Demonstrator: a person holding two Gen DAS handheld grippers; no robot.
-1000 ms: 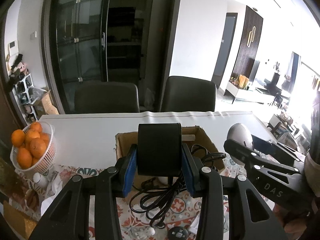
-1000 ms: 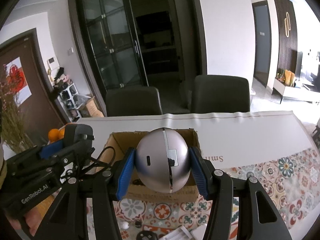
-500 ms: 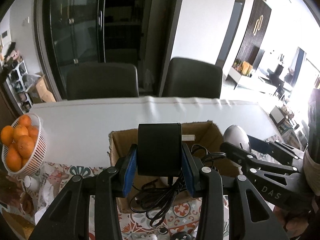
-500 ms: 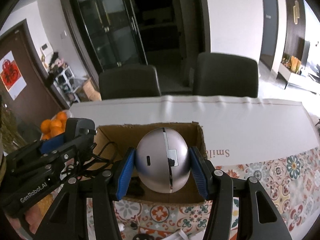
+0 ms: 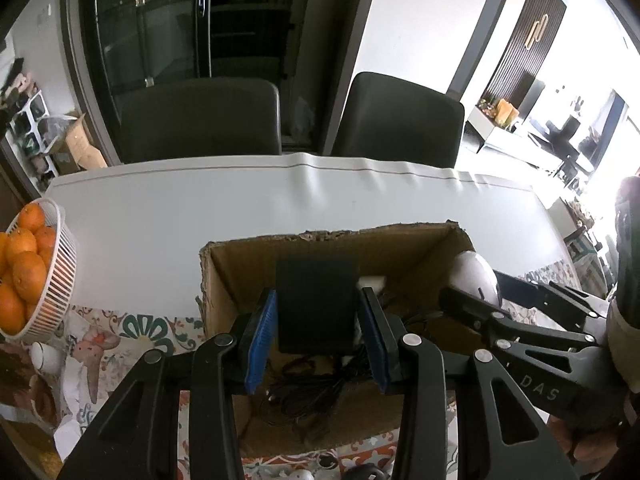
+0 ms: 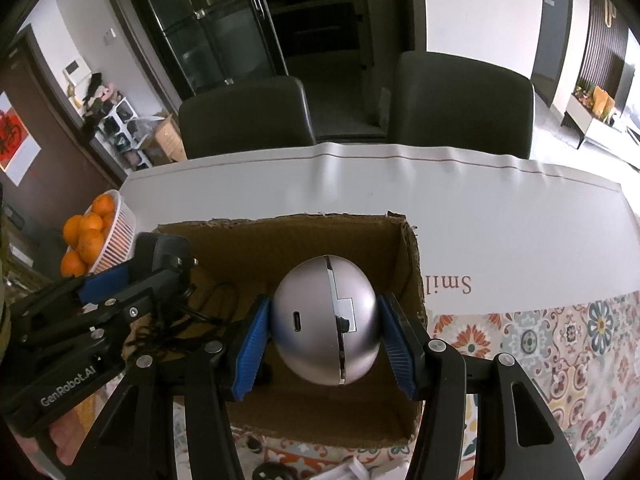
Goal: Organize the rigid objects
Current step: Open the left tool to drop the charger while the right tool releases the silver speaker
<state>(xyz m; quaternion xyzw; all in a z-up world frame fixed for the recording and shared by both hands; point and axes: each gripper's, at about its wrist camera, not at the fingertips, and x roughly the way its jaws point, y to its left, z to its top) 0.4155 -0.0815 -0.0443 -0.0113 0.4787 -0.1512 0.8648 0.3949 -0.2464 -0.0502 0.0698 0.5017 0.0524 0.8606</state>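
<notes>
Cardboard of a rough, torn-edged brown open box [image 5: 404, 240] is seen from both wrist views, the box resting on a surface [image 6: 500, 232] covered partly by a smooth white sheet and partly by a cloth with a floral tile pattern. The left gripper [image 5: 318, 334] is closed on a matte black rectangular power adapter [image 5: 316, 304], which is pinched between ribbed blue pads [image 5: 260, 340] and held over the box opening; a tangled black cable [image 5: 308, 392] hangs from it into the box. The right gripper [image 6: 326, 340] is closed on a smooth silver egg-shaped device [image 6: 326, 320], marked by a vertical seam and a small oval port, and this too is held above the box interior, near the right-hand wall. A white ribbed plastic basket [image 5: 56, 280] filled with round oranges [image 5: 24, 276] stands well apart at the left of the surface. Two dark upholstered chairs [image 6: 460, 104] are set behind the far edge.
</notes>
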